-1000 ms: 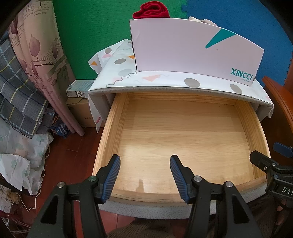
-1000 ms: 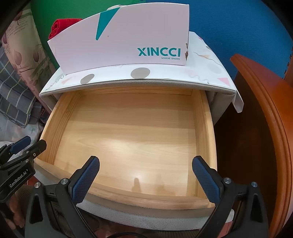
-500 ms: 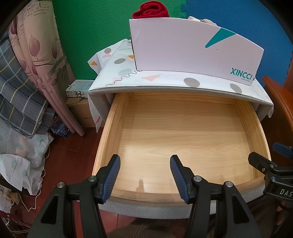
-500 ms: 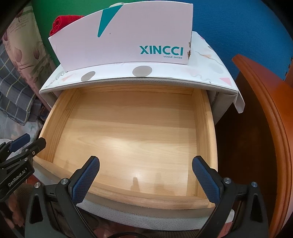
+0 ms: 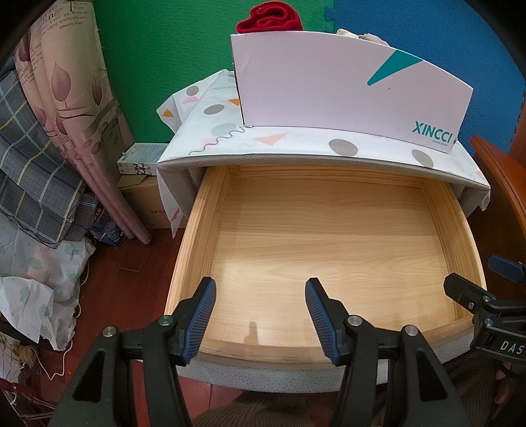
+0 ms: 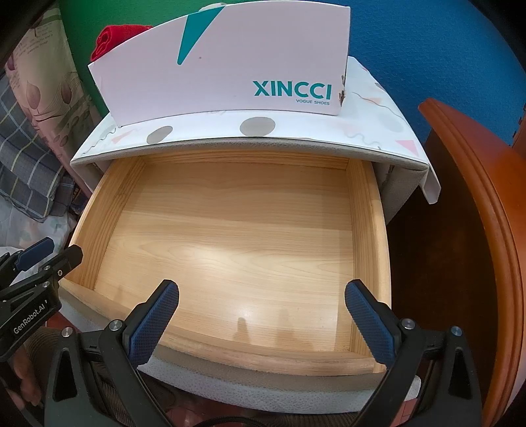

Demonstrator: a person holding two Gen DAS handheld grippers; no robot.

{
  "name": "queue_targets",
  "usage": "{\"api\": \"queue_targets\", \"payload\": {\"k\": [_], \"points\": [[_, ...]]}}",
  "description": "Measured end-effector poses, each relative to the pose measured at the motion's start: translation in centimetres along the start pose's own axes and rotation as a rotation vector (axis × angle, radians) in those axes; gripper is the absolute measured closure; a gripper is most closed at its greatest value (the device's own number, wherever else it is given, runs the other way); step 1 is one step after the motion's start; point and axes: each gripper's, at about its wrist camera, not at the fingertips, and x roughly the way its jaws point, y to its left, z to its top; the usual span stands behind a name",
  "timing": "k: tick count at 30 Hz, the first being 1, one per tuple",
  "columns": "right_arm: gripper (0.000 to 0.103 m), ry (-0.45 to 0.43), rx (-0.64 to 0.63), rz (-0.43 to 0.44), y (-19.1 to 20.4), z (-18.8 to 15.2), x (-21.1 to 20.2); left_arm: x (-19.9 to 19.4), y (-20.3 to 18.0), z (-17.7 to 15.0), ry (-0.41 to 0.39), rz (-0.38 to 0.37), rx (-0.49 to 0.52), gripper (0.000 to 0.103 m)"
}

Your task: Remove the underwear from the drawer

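Left wrist: drawer (image 5: 210, 210) pulled out toward camera; both tongs (image 5: 260, 315) (image 6: 261, 320) released.

Each hand-held gripper (image 5: 259, 312) (image 6: 261, 315) is black with silver screws and blue ribbed pads (image 5: 200, 315); "GenRobot.AI" is printed white.

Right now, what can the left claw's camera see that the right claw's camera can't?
Only the left view shows the small boxes on the floor beside the cabinet and the white bundle lower left.

Only the right view shows the box's small "VOGUE SHOES" line.

Both show the open wooden drawer with nothing in it, the white XINCCI shoe box, red cloth behind it, and the left claw and right claw open, holding nothing.
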Motion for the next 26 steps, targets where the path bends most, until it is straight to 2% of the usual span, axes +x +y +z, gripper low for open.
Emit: {"api": "queue_targets", "payload": {"k": [26], "points": [[0.003,0.001,-0.005,-0.001,-0.05,-0.05,-0.02,-0.24,-0.19,0.04,-0.015,-0.015,0.005,0.045]]}}
